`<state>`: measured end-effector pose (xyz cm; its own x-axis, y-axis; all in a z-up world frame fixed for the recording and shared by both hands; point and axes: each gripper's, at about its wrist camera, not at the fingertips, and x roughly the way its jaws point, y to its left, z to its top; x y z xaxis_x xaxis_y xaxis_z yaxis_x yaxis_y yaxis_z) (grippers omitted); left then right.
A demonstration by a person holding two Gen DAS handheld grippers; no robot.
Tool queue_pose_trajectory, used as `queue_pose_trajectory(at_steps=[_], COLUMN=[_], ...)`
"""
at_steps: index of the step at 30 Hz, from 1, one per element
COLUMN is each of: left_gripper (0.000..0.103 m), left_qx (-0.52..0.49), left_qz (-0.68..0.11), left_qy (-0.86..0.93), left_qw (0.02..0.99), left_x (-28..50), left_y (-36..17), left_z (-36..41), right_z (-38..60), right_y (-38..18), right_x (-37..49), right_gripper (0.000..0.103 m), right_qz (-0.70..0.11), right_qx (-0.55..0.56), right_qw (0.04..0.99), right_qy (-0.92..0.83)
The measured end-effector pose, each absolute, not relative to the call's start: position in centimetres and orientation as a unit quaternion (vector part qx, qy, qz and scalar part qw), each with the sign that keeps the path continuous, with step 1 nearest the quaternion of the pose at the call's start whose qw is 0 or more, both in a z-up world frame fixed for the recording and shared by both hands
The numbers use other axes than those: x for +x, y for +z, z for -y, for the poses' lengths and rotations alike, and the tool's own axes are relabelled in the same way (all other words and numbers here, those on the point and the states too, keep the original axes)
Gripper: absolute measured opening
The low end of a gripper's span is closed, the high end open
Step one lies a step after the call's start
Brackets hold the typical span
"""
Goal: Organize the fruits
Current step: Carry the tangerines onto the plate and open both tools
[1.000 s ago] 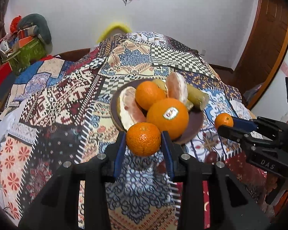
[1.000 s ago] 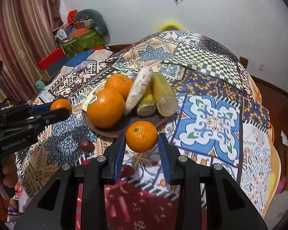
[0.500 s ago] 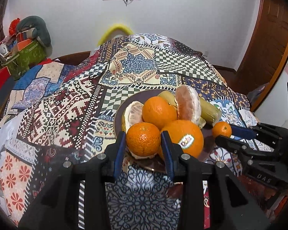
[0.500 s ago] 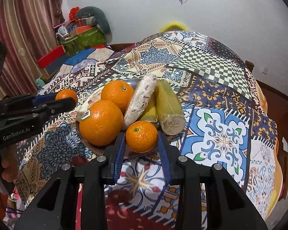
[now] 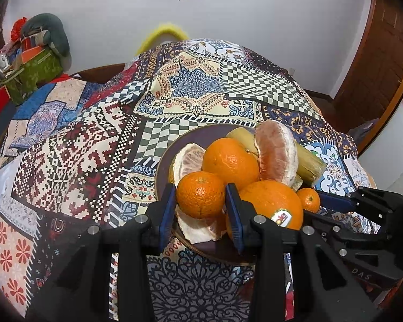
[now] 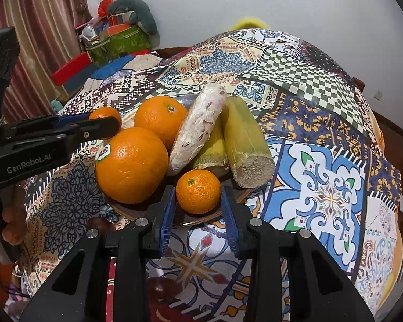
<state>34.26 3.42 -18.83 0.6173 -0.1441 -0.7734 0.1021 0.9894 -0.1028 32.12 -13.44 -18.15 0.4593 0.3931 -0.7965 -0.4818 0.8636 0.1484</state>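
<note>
While each hand-held gripper carries a small mandarin over the brown plate, the step in hand looks like delivery: the fruit is being gathered onto one dish. The left hand-held gripper is clamped on its mandarin, the blue pads pressing both sides, and holds it over the plate's near left edge, just above a peeled pomelo segment. The right hand-held gripper is likewise clamped on a second mandarin, poised at the plate's near right edge, just in front of the cut sugarcane pieces.

Next, I judge, each fruit must be lowered into a free gap and the pads parted gently. Room is tight: the plate already holds a big orange with a sticker, a second orange behind it and another pomelo segment leaning between the orange and the cane. A round fruit set on a slope or near the rim could roll off onto the patterned cloth of the table.

Both mandarins are bright orange with dimpled, glossy skin, and the right one shows a green stem button on top. They look firm and undented under the grip.
</note>
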Motion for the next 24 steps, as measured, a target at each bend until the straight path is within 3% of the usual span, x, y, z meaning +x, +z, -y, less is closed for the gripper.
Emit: queue_pose_trajectory(at_steps=[24], left_gripper=[0.039], left_qx=[-0.016], left_qz=[-0.412], left_qy=[-0.063], left_qw=[0.909], left_x=[31.8], left_y=[-16.1], left_z=[-3.2], right_z=[13.8], right_y=[-16.3], right_x=[31.3], right_gripper=[0.035], right_qz=[-0.443], right_qx=[-0.043], right_qw=[0.86], right_qy=[0.252])
